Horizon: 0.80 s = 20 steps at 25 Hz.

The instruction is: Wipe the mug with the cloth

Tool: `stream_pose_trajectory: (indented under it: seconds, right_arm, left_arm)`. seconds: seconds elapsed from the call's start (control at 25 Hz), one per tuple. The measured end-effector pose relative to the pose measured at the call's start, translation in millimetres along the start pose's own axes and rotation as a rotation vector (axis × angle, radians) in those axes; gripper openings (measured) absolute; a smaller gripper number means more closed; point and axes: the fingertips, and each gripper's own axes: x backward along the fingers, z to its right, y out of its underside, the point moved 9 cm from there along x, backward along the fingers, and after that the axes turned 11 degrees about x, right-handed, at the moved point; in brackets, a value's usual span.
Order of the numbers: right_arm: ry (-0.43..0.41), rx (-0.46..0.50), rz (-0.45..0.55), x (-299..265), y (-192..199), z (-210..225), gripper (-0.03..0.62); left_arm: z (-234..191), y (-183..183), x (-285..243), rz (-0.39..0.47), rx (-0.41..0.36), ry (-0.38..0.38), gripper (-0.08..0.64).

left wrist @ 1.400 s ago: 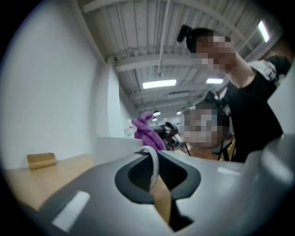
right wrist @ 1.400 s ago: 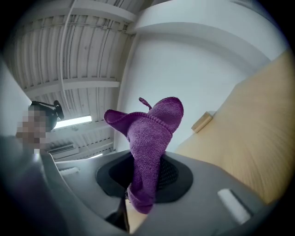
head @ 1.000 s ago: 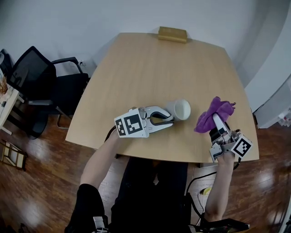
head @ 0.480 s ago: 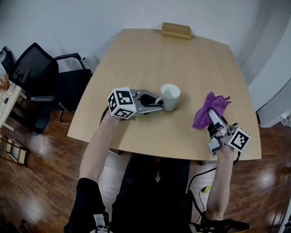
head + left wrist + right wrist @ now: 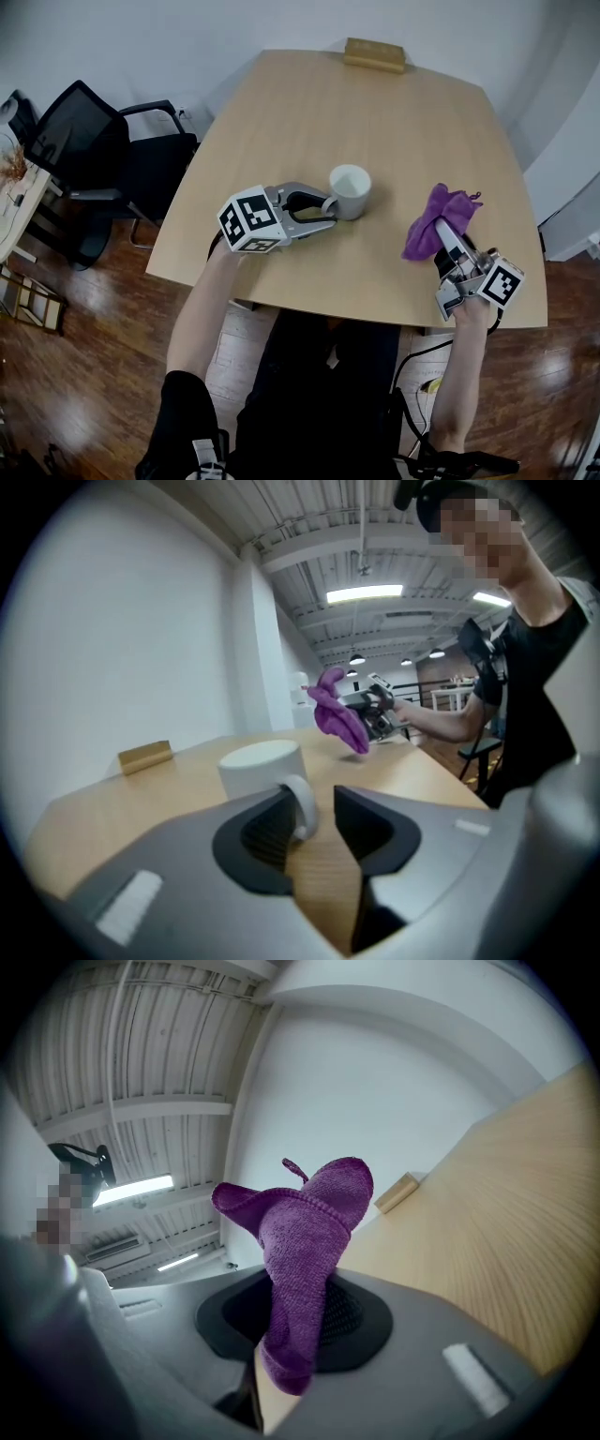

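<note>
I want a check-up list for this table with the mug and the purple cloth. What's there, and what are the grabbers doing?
Surface: light wooden table.
Job's things: white mug upright on the table; purple cloth held above the table.
Clutter: small wooden block at the far edge.
Grippers: left gripper open, its fingers have just been opening, mug's handle between them; right gripper shut on the cloth.
Cables: black cable below the table's near edge.
Surroundings: black office chair, wood floor.
</note>
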Motion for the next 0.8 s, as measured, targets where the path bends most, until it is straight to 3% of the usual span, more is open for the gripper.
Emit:
stream_pose_trajectory:
  seconds: [0.28, 0.4, 0.68, 0.8]
  right_arm:
    - [0.0, 0.033, -0.015, 1, -2, -12, 0.089]
    - [-0.004, 0.036, -0.006, 4, -4, -13, 0.089]
    - [-0.011, 0.019, 0.028, 9, -6, -13, 0.089]
    - [-0.006, 0.011, 0.03, 13, -3, -15, 0.089]
  left_arm:
    - [11, 5, 10, 0.01, -0.018, 0.076, 0.159]
    - [11, 5, 14, 0.036, 0.0, 0.089, 0.112]
    - [45, -20, -51, 0.0, -0.04, 0.213, 0.088]
    - [51, -18, -48, -0.004, -0.068, 0.244, 0.107]
